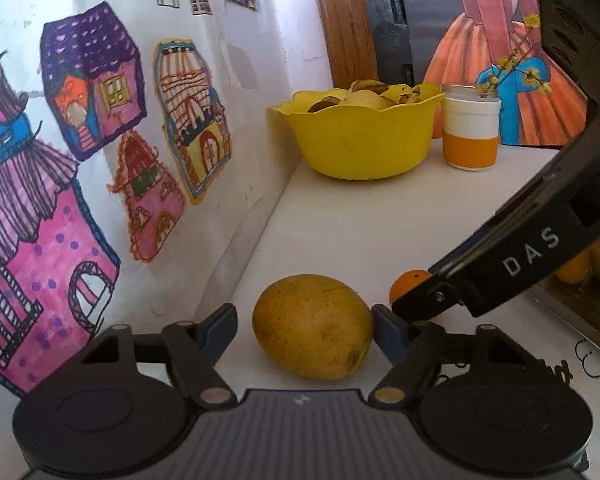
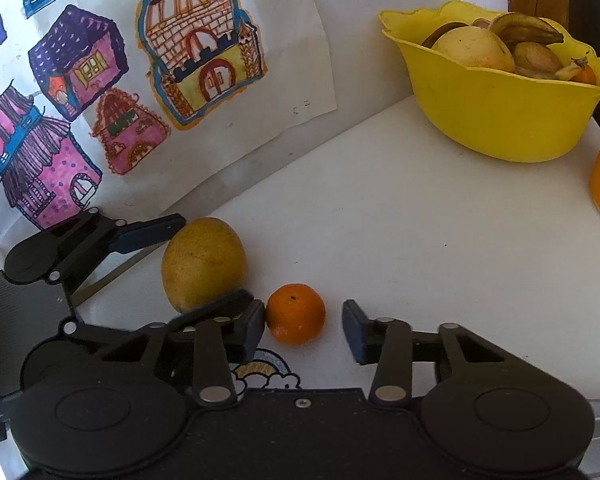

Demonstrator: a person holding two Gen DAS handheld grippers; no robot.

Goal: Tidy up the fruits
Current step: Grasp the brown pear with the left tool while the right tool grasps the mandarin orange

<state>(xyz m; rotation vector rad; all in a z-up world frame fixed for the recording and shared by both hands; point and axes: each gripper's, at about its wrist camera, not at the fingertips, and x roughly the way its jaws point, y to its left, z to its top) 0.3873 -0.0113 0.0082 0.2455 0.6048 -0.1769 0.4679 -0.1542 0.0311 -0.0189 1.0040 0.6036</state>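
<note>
A yellow-brown mango (image 1: 314,326) lies on the white table beside the wall. My left gripper (image 1: 306,330) stands open around it; the right fingertip touches the skin and the left one leaves a small gap. A small orange (image 2: 296,314) sits just right of the mango (image 2: 204,262). My right gripper (image 2: 305,330) is open astride the orange, with its left pad against the fruit and its right pad clear. At the back, a yellow bowl (image 2: 500,120) holds bananas, a pale round fruit and a small orange. The right tool's housing partly hides the orange (image 1: 410,284) in the left wrist view.
A wall with coloured house drawings (image 1: 96,80) runs close along the left. A white-and-orange jar (image 1: 470,132) stands right of the yellow bowl (image 1: 360,136). More fruit (image 1: 580,264) shows at the far right edge. Open tabletop (image 2: 420,240) lies between the fruits and the bowl.
</note>
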